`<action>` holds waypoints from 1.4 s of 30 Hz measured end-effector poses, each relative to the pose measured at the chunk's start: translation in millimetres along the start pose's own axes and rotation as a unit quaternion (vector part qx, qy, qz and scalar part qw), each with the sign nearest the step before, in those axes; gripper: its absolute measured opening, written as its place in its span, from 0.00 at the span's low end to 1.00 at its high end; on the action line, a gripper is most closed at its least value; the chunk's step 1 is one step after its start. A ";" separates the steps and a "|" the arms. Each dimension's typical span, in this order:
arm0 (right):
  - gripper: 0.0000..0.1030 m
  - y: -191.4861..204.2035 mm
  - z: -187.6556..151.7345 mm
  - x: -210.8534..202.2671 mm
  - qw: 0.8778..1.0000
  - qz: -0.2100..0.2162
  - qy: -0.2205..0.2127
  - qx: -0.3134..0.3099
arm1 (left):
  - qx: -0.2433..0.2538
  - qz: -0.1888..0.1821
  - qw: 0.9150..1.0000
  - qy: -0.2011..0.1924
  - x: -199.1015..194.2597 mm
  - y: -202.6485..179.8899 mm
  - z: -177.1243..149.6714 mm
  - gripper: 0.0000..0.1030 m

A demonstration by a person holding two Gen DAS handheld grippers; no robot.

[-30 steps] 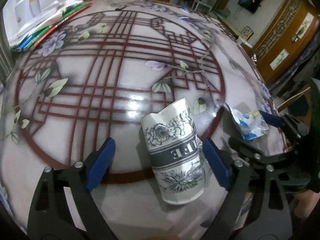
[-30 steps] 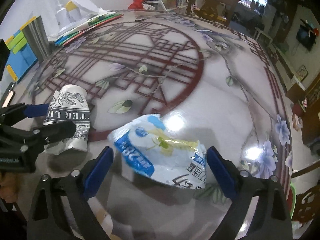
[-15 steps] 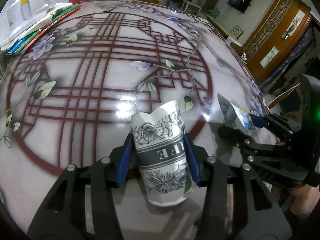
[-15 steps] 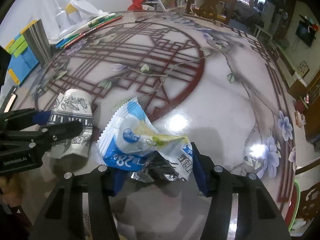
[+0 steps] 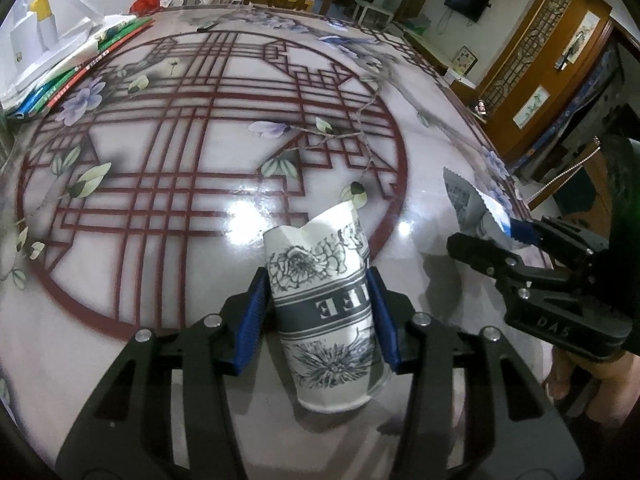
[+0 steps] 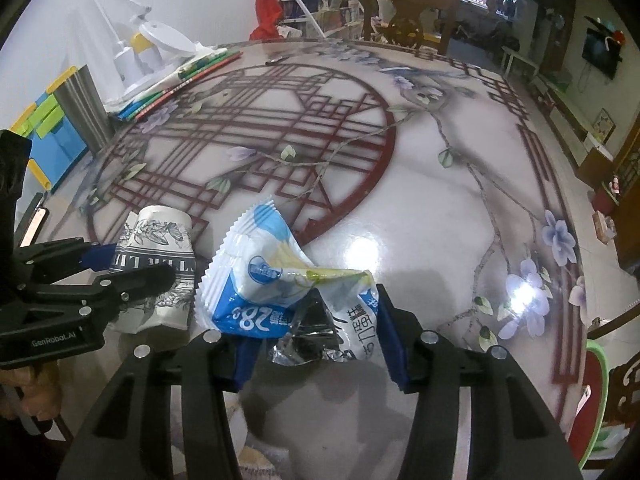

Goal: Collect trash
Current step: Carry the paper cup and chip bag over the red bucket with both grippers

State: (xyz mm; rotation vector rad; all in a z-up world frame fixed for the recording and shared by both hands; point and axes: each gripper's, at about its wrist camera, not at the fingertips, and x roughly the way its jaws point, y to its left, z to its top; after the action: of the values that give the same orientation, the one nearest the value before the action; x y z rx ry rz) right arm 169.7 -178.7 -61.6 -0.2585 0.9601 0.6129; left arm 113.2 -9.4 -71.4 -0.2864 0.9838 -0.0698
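My left gripper (image 5: 316,316) is shut on a crushed paper cup (image 5: 324,304), white with grey flower print, lying on its side with its mouth pointing away. It also shows in the right wrist view (image 6: 156,256), held by the left gripper (image 6: 132,264). My right gripper (image 6: 316,344) is shut on a crumpled blue and white snack wrapper (image 6: 272,280) with a silver inside. In the left wrist view the right gripper (image 5: 500,240) holds the wrapper (image 5: 468,204) at the right. Both sit low over the patterned round table (image 5: 192,160).
A stack of books and folders (image 6: 176,80) with white bottles (image 6: 136,56) lies at the table's far left. A metal tin (image 6: 84,108) and a blue and green box (image 6: 52,136) stand at the left edge. Chairs (image 6: 408,28) stand behind the table.
Both grippers closed from wide open, the left onto the paper cup and the right onto the wrapper, which crumpled up between the fingers.
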 end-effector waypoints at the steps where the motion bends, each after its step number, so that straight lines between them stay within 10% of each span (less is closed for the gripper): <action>1: 0.48 0.3 -1.1 -2.5 1.000 -0.001 -0.002 0.001 | 0.002 -0.001 1.000 -0.001 -2.2 -0.8 -0.4 0.45; 22: 0.48 -5.4 -38.2 -67.1 0.998 0.004 -0.043 0.053 | 0.062 -0.010 0.998 -0.023 -48.6 -43.9 -11.3 0.45; 42: 0.48 -110.1 -70.0 -128.9 0.980 -0.018 -0.088 0.175 | 0.140 -0.079 0.987 -0.004 -25.0 -161.7 9.5 0.45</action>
State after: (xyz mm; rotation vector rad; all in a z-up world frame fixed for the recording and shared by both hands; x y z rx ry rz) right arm 132.7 -347.7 -0.6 0.0914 0.8735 0.4163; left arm 118.7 -158.0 -2.5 -0.1050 0.9288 -0.3479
